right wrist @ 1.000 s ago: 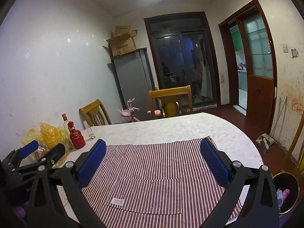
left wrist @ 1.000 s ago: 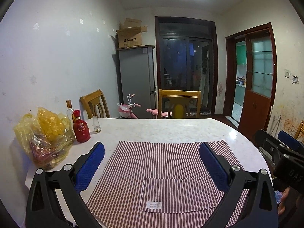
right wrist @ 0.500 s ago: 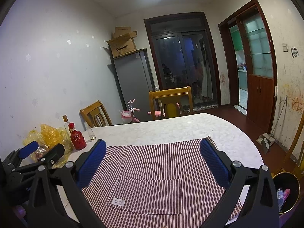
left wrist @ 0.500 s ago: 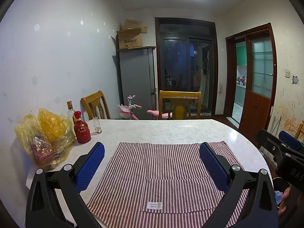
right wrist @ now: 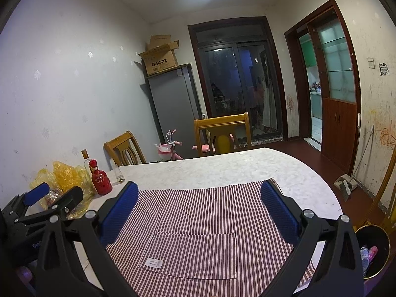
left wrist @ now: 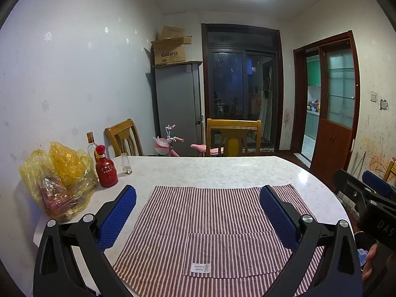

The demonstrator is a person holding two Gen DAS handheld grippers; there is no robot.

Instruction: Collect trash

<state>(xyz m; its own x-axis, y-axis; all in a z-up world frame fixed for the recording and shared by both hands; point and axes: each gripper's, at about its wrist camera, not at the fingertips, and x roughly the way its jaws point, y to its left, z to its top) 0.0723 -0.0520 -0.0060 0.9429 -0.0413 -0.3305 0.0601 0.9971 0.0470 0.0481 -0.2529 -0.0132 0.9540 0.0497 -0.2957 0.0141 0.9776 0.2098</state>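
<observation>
My left gripper (left wrist: 198, 212) is open and empty, held above a striped cloth (left wrist: 212, 225) on the marble table (left wrist: 210, 170). My right gripper (right wrist: 198, 208) is open and empty too, over the same cloth (right wrist: 205, 222). A black bin (right wrist: 372, 252) with a bottle and pink items inside stands on the floor at the right, below the table edge. No loose trash shows on the cloth. Each gripper shows at the edge of the other's view: the right one (left wrist: 366, 193), the left one (right wrist: 49, 198).
A yellow plastic bag (left wrist: 57, 180), a red bottle (left wrist: 106, 168), a clear bottle (left wrist: 91, 143) and a small glass (left wrist: 126, 164) stand at the table's left. Wooden chairs (left wrist: 232, 136) are at the far side. A dustpan (right wrist: 345, 185) lies on the floor right.
Both grippers have risen very slightly; the view shifts down a little. Nothing on the table moved.
</observation>
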